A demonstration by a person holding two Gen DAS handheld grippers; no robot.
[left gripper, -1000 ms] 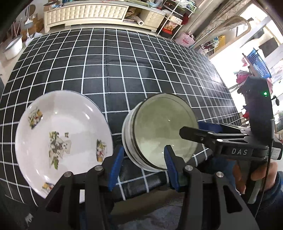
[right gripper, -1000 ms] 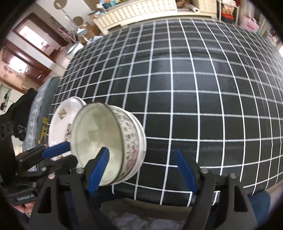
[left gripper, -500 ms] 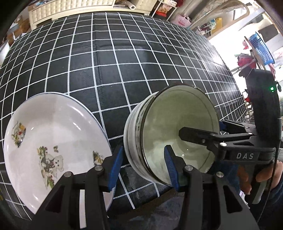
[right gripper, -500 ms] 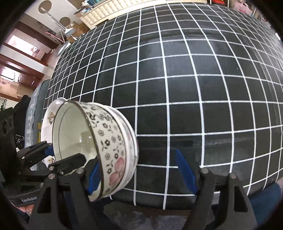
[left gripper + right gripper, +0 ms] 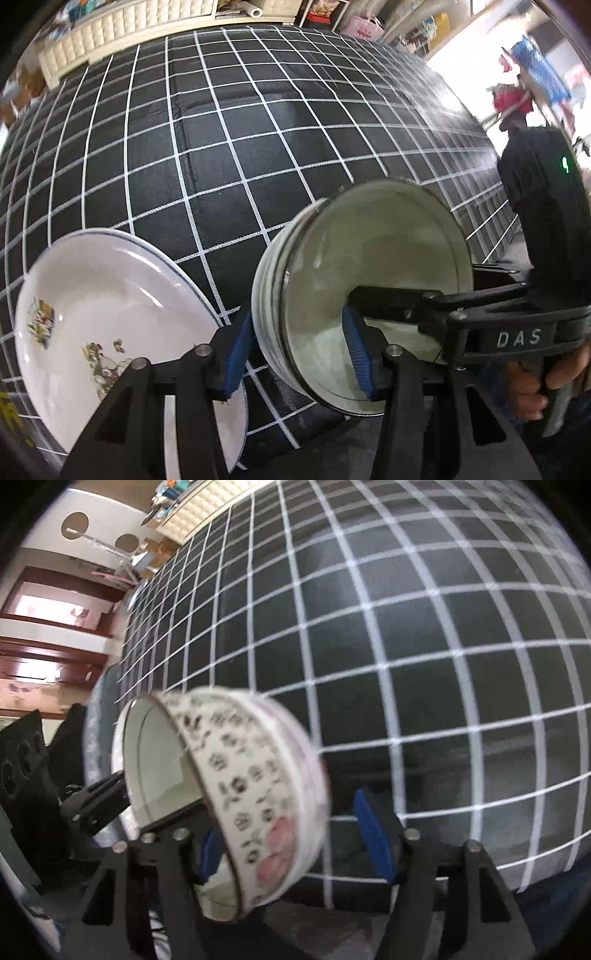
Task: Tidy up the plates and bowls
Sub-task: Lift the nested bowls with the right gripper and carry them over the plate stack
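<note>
Nested bowls (image 5: 369, 266), white inside and flower-patterned outside (image 5: 258, 786), hang tilted on their side above the near table edge. My left gripper (image 5: 299, 350) is shut on their wall, one blue pad outside and one inside, and its jaws are closing a little more. My right gripper (image 5: 291, 843) straddles the opposite wall and its jaws are closing. Its left pad sits inside the bowl, while its right pad (image 5: 373, 834) still stands off from the outside. A white plate (image 5: 92, 314) with a blue rim and flower prints lies at the lower left.
The table wears a black cloth with a white grid (image 5: 221, 147), bare beyond the dishes. A cream tufted bench (image 5: 129, 33) stands past the far edge, and cluttered shelves and a blue basket (image 5: 539, 74) lie to the right. A hand (image 5: 554, 376) holds the right gripper's handle.
The bowls have tipped further onto their side and come closer to both cameras. The right gripper's pads have narrowed around the bowl wall. The plate has slid toward the lower left of the left view.
</note>
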